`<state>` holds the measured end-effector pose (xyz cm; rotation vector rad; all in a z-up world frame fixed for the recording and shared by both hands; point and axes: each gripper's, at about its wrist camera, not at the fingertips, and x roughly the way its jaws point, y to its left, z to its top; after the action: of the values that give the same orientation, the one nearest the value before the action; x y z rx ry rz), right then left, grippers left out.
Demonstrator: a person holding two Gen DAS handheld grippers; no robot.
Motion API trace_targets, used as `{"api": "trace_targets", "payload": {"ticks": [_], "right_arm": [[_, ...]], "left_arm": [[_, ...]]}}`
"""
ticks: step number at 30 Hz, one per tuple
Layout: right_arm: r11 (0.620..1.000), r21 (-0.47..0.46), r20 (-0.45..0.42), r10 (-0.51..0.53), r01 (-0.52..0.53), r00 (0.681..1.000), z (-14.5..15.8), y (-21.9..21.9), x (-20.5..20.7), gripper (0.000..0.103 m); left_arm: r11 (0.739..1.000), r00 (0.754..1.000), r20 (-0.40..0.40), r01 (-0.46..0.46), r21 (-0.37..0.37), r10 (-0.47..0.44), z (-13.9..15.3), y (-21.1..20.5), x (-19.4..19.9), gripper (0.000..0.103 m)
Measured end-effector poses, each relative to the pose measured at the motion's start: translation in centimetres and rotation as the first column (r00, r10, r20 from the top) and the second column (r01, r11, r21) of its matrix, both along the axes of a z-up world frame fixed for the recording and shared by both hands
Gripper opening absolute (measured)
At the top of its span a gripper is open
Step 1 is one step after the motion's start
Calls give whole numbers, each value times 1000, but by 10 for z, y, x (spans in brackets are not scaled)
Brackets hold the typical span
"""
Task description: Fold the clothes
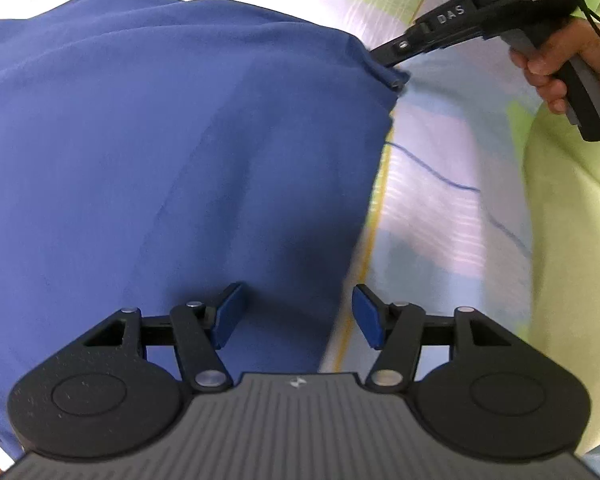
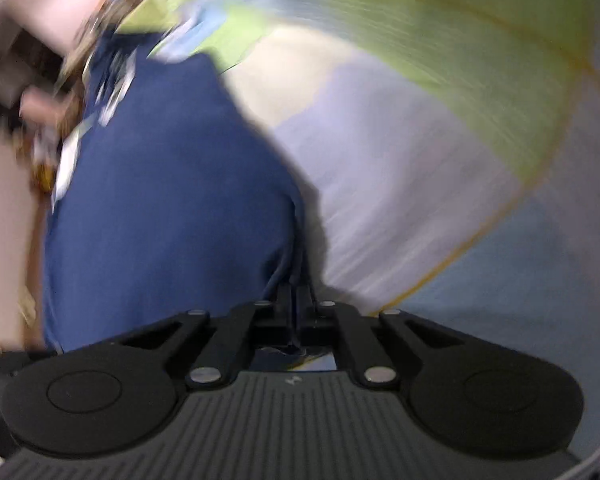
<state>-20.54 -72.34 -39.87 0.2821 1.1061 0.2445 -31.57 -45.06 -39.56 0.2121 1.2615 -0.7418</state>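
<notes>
Left tool [image 1: 298, 312] hangs released over the blue garment [image 1: 172, 152], its blue pads [image 1: 230, 312] spread apart with nothing pinched between them; the gap sits above the cloth near its right-hand edge. That garment lies spread across a bedsheet [image 1: 452, 184] patterned in pale lilac, light blue and lime green with thin yellow lines, and it fills most of the left wrist view. At the cloth's far right corner, the right tool [image 1: 396, 76] is clenched on a bunched bit of the fabric, with a hand [image 1: 556, 68] wrapped round its grey grip. From the right wrist view, heavily blurred, the right tool [image 2: 296, 300] shows its fingers pressed together on a fold of the blue garment [image 2: 160, 208], which stretches away to the left over the same sheet [image 2: 420, 168].
</notes>
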Motion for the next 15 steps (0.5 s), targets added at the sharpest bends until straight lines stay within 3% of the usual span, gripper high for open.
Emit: {"api": "trace_targets", "payload": {"ticks": [2,4,6,8,9,10,13,15], "right_arm": [[989,-110,-40,-103,98,994,1,-15,-4,0],[977,-192,-112,-120,97,986,-12,-23,-9,0],[972,-224,-92,-86,63,992,-6,-13,-16,3],[945,-322,-47,-78,59,996,16,8,-26,14],[940,-334,-28,-76,62,997,24,18,-31,27],[937,-344,-11,-74,66,997,32,29,-36,30],[967,-253,-6,-36,34,999,54,56,-57,31],[976,-215,-25,17,-22,1000,56,108,-58,31]], "left_arm": [[1000,999,-34,-20,-15,19,-1,3,1,62],[999,997,-61,-41,-22,39,1,7,2,62],[998,997,-49,-56,-39,54,13,20,2,62],[996,996,-32,-84,-30,83,28,41,6,62],[994,993,-21,-112,-11,112,37,58,13,62],[991,991,-13,-134,1,134,43,70,19,62],[977,977,28,-210,33,209,66,122,46,62],[967,967,84,-246,70,240,81,162,71,62]]}}
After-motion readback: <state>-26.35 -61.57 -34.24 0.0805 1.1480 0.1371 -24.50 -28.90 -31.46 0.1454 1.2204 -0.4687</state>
